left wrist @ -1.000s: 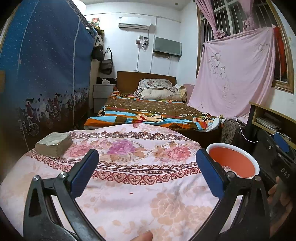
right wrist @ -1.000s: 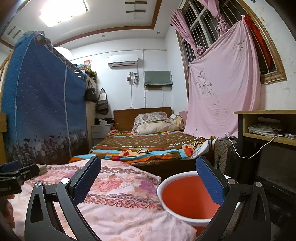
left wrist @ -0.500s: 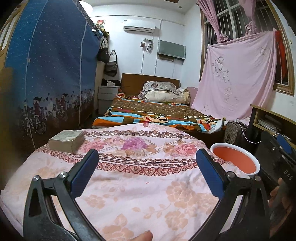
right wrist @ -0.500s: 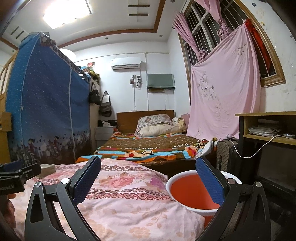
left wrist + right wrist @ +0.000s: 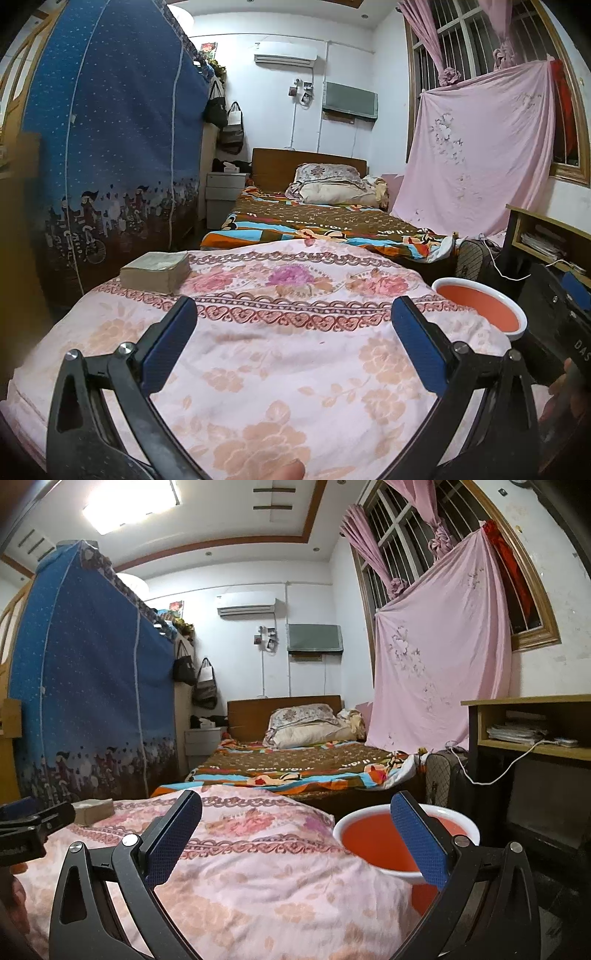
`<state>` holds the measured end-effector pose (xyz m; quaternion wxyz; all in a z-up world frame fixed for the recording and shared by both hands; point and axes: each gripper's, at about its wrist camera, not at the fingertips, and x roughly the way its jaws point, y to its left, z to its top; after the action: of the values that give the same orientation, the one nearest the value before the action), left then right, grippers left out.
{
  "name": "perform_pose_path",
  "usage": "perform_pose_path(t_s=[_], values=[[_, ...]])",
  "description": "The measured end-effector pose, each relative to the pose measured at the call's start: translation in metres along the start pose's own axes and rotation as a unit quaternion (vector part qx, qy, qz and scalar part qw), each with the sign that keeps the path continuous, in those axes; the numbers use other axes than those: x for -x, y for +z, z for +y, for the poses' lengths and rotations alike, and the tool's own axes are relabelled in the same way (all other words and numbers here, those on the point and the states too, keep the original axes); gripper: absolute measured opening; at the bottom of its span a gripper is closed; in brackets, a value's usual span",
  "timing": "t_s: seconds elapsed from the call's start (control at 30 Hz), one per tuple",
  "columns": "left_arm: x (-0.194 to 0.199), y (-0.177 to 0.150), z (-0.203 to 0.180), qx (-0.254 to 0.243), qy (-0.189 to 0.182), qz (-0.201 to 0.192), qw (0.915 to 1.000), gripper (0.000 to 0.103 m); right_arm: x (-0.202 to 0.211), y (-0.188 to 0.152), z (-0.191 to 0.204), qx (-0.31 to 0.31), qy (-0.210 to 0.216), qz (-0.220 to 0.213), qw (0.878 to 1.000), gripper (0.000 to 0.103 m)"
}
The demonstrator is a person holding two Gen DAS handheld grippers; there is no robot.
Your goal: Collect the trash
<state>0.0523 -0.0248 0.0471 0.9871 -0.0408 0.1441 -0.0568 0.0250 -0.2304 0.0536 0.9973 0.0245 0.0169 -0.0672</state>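
The only writing that can be read is "DAS", white on the black body of the right gripper (image 5: 570,314) at the right edge of the left wrist view; lettering on the brown bedspread (image 5: 332,218) is too small to make out. The left gripper (image 5: 293,325) hovers over the floral pink cloth on the tabletop (image 5: 295,354), its blue fingers (image 5: 168,343) spread wide with nothing between them. The right gripper's fingers (image 5: 417,842) are likewise wide apart and empty. The tissue pack (image 5: 157,271) lies at the far left of the cloth. The left view shows the whole red basin (image 5: 480,308) with a white rim just beside the tabletop's right edge, nothing visible inside. Only the right view shows the ceiling light (image 5: 129,504) and the desk shelf with papers (image 5: 517,733).
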Motion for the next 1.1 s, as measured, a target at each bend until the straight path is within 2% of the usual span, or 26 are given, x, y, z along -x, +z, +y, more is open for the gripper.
perform_pose_path(t_s=[0.27, 0.5, 1.1], values=[[0.007, -0.016, 0.008, -0.008, 0.006, -0.007, 0.9999, 0.092, 0.008, -0.016, 0.012, 0.014, 0.010, 0.009, 1.000, 0.103], [0.013, -0.024, 0.015, 0.003, 0.011, -0.031, 0.9995, 0.092, 0.008, -0.027, 0.013, 0.021, 0.009, 0.009, 1.000, 0.103], [0.012, -0.034, 0.014, -0.005, 0.015, -0.038, 0.9991, 0.092, 0.001, -0.042, 0.016, 0.027, 0.015, 0.018, 0.999, 0.103]])
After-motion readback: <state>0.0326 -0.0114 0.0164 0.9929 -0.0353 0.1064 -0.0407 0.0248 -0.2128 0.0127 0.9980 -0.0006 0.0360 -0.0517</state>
